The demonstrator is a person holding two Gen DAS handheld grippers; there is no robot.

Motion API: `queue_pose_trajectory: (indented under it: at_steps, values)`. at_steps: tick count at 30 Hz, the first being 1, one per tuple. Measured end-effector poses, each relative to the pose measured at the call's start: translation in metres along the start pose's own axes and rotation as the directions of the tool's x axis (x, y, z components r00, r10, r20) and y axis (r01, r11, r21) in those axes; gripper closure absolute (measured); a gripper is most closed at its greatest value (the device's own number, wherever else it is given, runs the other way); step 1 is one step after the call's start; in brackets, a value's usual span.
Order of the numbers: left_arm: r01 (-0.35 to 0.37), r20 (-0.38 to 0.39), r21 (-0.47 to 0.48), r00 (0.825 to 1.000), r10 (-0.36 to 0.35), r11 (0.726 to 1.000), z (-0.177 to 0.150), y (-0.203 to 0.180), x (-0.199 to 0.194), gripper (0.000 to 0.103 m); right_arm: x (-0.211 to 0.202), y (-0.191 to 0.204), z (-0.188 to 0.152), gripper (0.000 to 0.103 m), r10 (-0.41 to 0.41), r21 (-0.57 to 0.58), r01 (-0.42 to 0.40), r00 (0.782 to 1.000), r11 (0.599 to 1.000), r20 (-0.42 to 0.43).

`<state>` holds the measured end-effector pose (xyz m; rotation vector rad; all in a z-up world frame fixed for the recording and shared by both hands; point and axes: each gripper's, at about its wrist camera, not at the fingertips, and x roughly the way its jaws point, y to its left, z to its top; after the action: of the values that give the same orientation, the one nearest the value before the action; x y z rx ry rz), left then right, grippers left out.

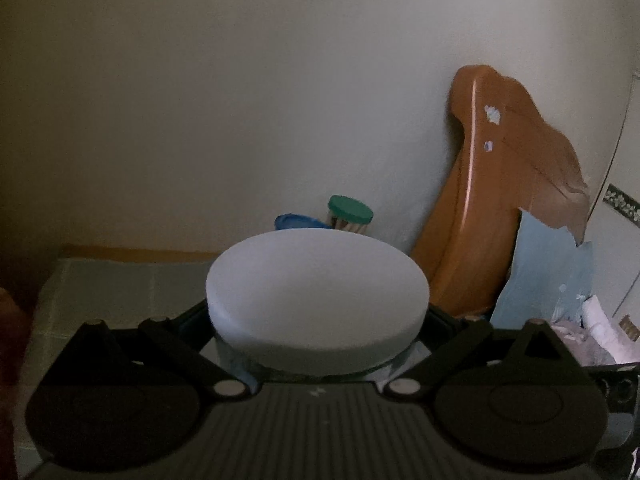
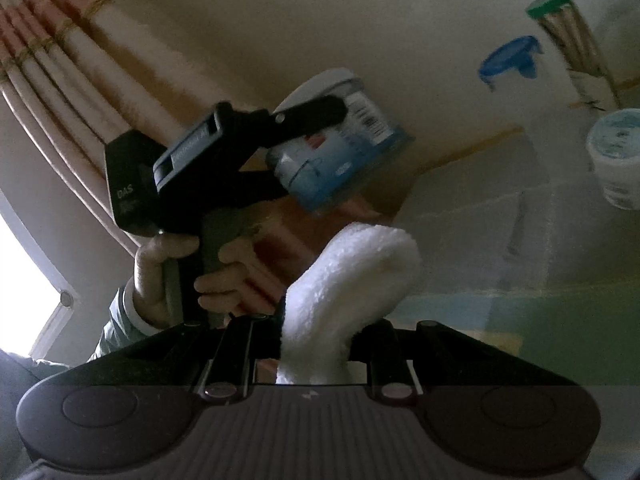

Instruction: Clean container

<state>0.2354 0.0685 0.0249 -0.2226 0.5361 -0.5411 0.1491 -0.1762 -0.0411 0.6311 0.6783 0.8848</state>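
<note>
My left gripper [image 1: 318, 344] is shut on a clear container [image 1: 318, 300] with a white lid, which fills the middle of the left wrist view. In the right wrist view the same container [image 2: 344, 160], with a blue label and a barcode, is held tilted in the air between the left gripper's [image 2: 296, 152] black fingers. My right gripper [image 2: 316, 344] is shut on a fluffy white cloth [image 2: 348, 276]. The cloth's folded end rises to just under the container; whether they touch I cannot tell.
A green-lidded jar of sticks [image 1: 350, 214] and a loose blue lid [image 1: 296, 222] stand by the wall on the green table [image 1: 120, 280]. A brown wooden board [image 1: 500, 200] leans at the right. A white tub [image 2: 618, 156] sits nearby. A person's hand [image 2: 168, 272] grips the left tool before a curtain [image 2: 80, 60].
</note>
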Motion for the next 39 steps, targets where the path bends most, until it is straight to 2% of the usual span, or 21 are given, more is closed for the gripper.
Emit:
queue_pose_trajectory:
  at_steps: [4, 7, 17, 21, 24, 28, 34, 39]
  values:
    - [0.014, -0.011, 0.005, 1.000, -0.013, 1.000, -0.004, -0.004, -0.001, 0.004, 0.007, 0.000, 0.005, 0.081, 0.034, 0.007, -0.034, 0.999, 0.999, 0.028]
    - [0.017, -0.025, 0.013, 1.000, -0.017, 1.000, -0.007, -0.005, -0.002, 0.004, 0.002, -0.004, 0.006, 0.081, 0.031, 0.018, -0.032, 0.999, 0.999, 0.042]
    - [0.013, -0.052, 0.013, 0.999, -0.012, 1.000, -0.008, -0.001, -0.006, 0.004, -0.048, -0.031, 0.007, 0.080, -0.074, 0.093, 0.059, 0.984, 0.994, 0.162]
    - [0.039, -0.030, 0.016, 0.999, -0.038, 0.999, 0.002, -0.006, -0.012, 0.004, -0.047, -0.035, 0.003, 0.080, -0.079, 0.092, 0.067, 0.986, 0.994, 0.145]
    - [0.069, -0.014, 0.029, 0.998, -0.069, 0.997, 0.009, -0.014, -0.018, 0.004, -0.034, -0.031, -0.003, 0.080, -0.042, 0.081, 0.033, 0.992, 0.996, 0.115]
    - [0.119, -0.008, 0.025, 0.993, -0.119, 0.993, 0.013, -0.024, -0.021, 0.004, -0.016, -0.027, -0.007, 0.080, 0.054, 0.066, -0.061, 0.993, 0.996, 0.108]
    - [0.152, -0.024, 0.009, 0.988, -0.151, 0.988, 0.010, -0.027, -0.025, 0.004, -0.007, -0.029, -0.009, 0.080, 0.198, 0.083, -0.216, 0.963, 0.973, 0.182]
    - [0.171, -0.029, -0.008, 0.985, -0.171, 0.985, 0.009, -0.025, -0.026, 0.004, -0.013, -0.036, -0.008, 0.080, 0.226, 0.086, -0.250, 0.948, 0.964, 0.224]
